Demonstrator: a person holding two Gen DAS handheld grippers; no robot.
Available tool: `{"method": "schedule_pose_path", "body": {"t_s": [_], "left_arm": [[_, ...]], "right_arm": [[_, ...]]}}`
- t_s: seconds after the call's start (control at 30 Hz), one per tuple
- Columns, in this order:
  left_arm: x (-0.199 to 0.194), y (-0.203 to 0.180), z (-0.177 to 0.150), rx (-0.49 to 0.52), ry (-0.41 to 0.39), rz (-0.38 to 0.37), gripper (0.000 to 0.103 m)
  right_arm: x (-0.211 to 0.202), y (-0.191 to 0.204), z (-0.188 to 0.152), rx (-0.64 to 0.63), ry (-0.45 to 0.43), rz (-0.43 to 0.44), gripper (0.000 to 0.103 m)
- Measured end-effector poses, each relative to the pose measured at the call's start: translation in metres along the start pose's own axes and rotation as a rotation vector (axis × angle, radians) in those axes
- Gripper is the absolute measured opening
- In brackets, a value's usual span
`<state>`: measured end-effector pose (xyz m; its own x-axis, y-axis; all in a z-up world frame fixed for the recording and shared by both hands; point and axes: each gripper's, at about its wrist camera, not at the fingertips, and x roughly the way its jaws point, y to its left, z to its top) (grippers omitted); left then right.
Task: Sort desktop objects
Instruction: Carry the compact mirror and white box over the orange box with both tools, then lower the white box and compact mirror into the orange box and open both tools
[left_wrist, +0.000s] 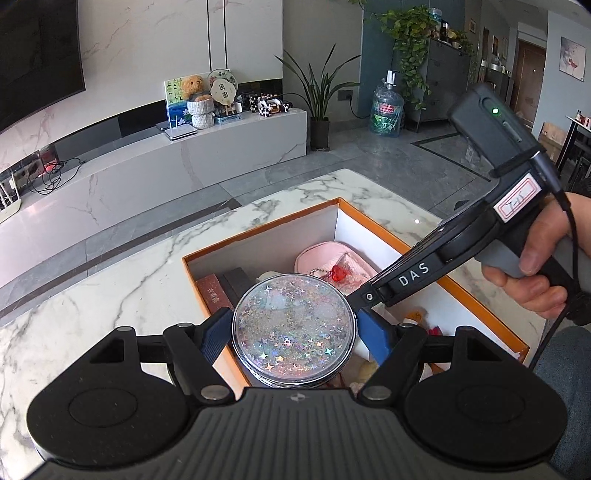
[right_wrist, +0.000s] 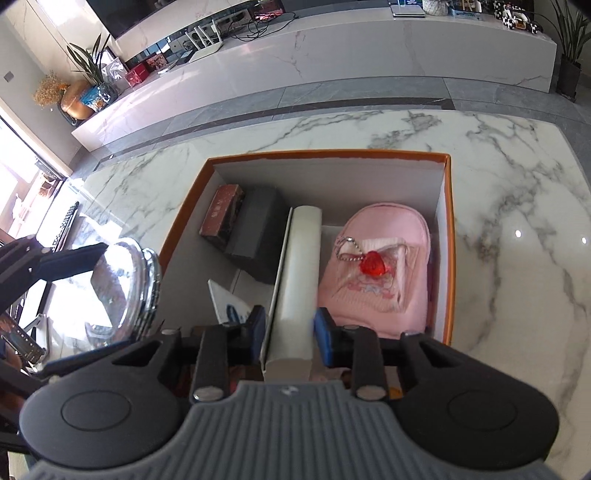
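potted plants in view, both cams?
4, maybe more hidden: floor plant by the TV console, trailing plant on the cabinet; right cam: plant left, plant right.
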<state>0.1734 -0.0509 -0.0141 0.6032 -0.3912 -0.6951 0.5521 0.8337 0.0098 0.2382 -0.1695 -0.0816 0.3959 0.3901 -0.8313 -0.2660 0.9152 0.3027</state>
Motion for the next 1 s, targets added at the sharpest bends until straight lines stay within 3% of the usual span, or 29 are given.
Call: {"method": "schedule_pose_path", "body": {"t_s": [0.33, 0.47, 0.67, 0.83, 0.9, 1.0], "left_arm": [[0.017, -0.022, -0.012, 0.076, 0.095, -0.002, 0.087], [0.026, -0.029, -0.018, 0.089, 0.139, 0.012, 0.087], [0.037, -0.036, -0.023, 0.097, 0.196, 0.027, 0.083], [0.041, -0.042, -0.028, 0.101, 0.241, 0.031, 0.083], [0.042, -0.042, -0.03, 0.103, 0.253, 0.026, 0.07], [0.041, -0.041, -0.031, 0.094, 0.258, 0.026, 0.07]], "right_arm": [[0.038, -0.004, -0.01, -0.002, 0.041, -0.017, 0.03], [0.018, -0.011, -0.028, 0.043, -0.045, -0.018, 0.031], [-0.021, -0.018, -0.053, 0.096, -0.175, -0.037, 0.043], [-0.034, -0.022, -0.074, 0.135, -0.22, -0.034, 0.043], [-0.035, -0.025, -0.081, 0.161, -0.224, -0.032, 0.043], [-0.037, -0.022, -0.087, 0.147, -0.237, -0.033, 0.044]]}}
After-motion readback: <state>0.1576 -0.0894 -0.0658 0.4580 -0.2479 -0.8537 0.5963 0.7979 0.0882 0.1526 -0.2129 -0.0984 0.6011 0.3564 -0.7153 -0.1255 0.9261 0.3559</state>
